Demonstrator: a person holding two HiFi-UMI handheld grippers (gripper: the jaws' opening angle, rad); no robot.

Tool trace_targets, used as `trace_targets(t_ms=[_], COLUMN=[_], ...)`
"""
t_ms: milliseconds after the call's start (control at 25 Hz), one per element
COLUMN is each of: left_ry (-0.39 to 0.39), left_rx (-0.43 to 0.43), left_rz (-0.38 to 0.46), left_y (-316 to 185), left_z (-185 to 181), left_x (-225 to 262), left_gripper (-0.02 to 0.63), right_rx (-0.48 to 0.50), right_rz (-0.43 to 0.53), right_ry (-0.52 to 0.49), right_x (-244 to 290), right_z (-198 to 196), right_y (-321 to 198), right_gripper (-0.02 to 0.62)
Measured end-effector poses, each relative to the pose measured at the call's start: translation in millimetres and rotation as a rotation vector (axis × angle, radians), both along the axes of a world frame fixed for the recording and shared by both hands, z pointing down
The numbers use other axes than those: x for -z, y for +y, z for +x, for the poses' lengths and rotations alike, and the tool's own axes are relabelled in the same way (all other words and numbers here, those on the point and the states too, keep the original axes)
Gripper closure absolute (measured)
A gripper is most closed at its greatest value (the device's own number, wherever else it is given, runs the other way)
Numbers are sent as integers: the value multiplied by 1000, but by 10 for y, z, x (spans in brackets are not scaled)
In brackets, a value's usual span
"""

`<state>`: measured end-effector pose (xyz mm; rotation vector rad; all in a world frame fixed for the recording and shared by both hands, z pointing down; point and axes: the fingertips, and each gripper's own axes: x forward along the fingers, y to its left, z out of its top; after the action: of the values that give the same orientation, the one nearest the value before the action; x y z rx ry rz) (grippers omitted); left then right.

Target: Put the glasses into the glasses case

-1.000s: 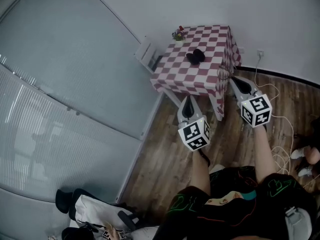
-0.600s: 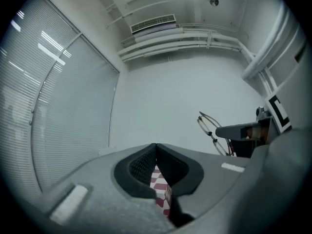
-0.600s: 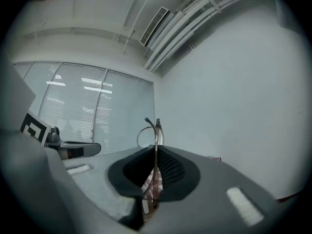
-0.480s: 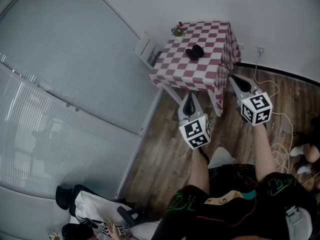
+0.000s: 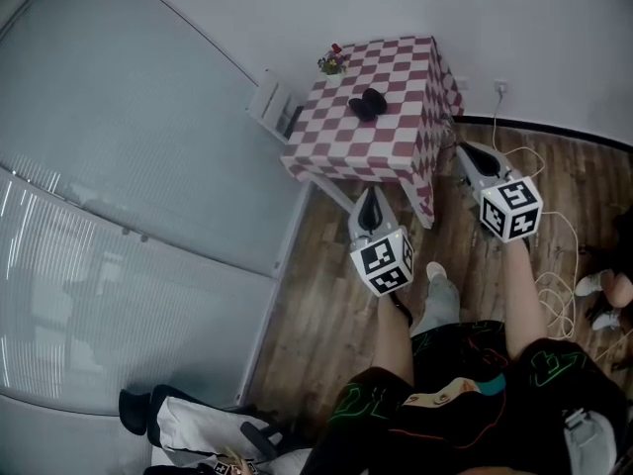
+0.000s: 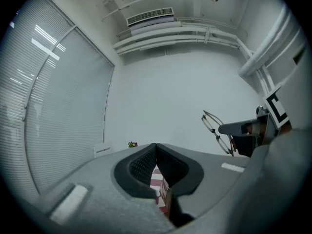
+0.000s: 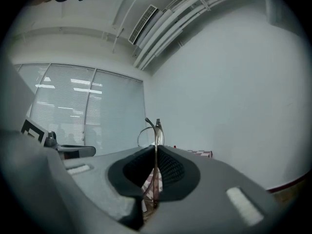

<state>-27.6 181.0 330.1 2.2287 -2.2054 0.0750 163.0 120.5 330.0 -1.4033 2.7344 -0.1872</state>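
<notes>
The black glasses case (image 5: 367, 103) lies open on a table with a red-and-white checked cloth (image 5: 396, 146), seen far ahead in the head view. My right gripper (image 5: 465, 153) is shut on the thin wire-framed glasses (image 7: 155, 133), which stand upright between its pads. The same glasses (image 6: 215, 130) show in the left gripper view, at the right. My left gripper (image 5: 369, 197) is shut with nothing in it, its pads (image 6: 146, 162) pressed together. Both grippers hang over the wooden floor, short of the table's front edge.
A small potted plant (image 5: 330, 63) stands at the table's back corner. A white chair (image 5: 271, 105) sits left of the table against a glass partition with blinds (image 5: 119, 166). White cables (image 5: 554, 300) lie on the floor at right. Bags (image 5: 198, 428) lie at bottom left.
The table has drifted left and up in the head view. A foot has stepped forward between my arms. Both grippers keep their hold and spacing.
</notes>
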Motion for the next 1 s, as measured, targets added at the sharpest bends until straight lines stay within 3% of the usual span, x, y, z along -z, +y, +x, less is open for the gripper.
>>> trace_targets(t_ms=[480,1000], left_ry=[-6,-25], left_rx=[-2,66], left_rz=[-34,-220], left_y=[-506,-1198], left_z=[-216,-616], left_x=[-141,-957], left_gripper=[599,598], right_rx=[7,12], right_rz=[-22,-184], right_ry=[-31,-57], right_x=[-122,-937], right_z=[-251,-613], right_y=[-489,-1266], right_gripper=[577,577])
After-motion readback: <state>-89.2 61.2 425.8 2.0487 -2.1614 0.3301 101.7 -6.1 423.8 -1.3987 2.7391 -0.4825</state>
